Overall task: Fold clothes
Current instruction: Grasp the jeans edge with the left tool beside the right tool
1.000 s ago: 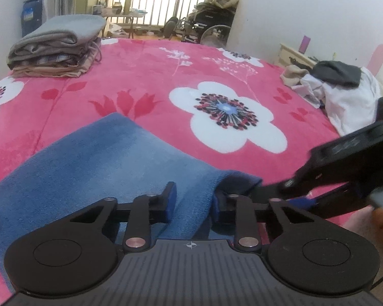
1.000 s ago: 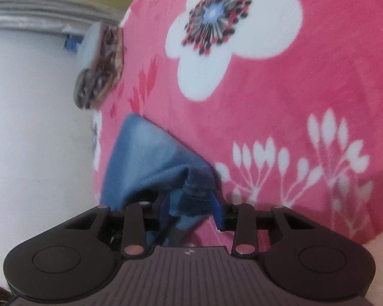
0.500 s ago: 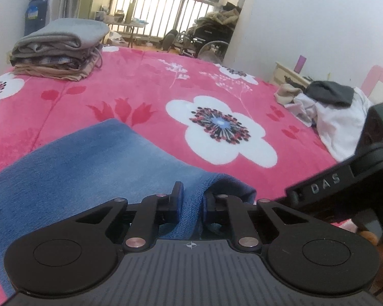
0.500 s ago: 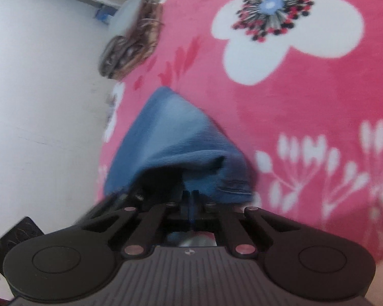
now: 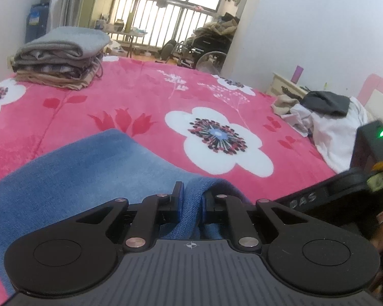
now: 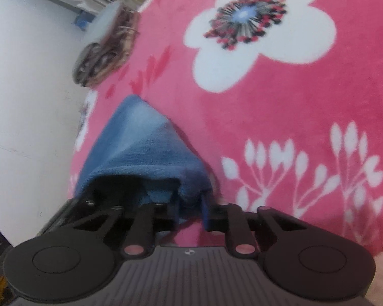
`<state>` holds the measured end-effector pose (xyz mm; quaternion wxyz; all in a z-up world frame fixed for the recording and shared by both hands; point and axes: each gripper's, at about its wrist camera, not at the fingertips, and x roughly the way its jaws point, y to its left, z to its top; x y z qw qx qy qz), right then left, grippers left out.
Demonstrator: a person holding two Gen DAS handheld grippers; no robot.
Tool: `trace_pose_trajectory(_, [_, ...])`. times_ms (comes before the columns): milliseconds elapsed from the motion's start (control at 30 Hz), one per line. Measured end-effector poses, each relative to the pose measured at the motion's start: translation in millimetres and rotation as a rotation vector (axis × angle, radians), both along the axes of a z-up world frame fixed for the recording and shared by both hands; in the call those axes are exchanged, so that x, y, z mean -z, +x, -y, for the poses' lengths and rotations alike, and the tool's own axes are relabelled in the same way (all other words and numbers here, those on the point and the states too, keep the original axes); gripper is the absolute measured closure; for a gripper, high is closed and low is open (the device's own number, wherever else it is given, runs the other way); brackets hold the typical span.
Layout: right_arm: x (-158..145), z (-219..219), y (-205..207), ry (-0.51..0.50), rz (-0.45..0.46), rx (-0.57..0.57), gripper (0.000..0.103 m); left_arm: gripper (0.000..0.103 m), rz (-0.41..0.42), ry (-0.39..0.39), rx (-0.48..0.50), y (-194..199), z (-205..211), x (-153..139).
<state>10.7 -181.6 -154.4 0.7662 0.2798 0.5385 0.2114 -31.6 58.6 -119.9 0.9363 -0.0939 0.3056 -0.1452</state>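
On pink floral blanket [image 5: 145,97]: blue garment [image 5: 76,168], folded stack [image 5: 61,56].

A pink floral blanket [image 5: 145,94] covers the bed — beyond it, a balcony railing [image 5: 166,20] and wheelchair [image 5: 206,48].

Each handheld tool was matte black plastic with a ribbed dark-grey top plate marked by a small white crosshair. The black two-finger left gripper [image 5: 191,200] had two round discs at its sides, angular linkage arms pinned with silvery rivets, and blue-faced pads. The black two-finger right gripper [image 6: 190,210] matched it, though its rivets looked pinkish. Seen from the left wrist, its body bore pale lettering, a yellow label and a green light.
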Motion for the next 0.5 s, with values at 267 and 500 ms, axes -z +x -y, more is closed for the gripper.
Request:
trace_pose_trajectory(267, [-23, -31, -4, -0.081, 0.164, -0.199, 0.092, 0.093, 0.016, -0.072, -0.03, -1, -13, -5])
trace_pose_trajectory(500, [-26, -97, -35, -0.534, 0.482, -0.503, 0.092, 0.093, -0.04, -0.175, -0.038, 7, -22, 1])
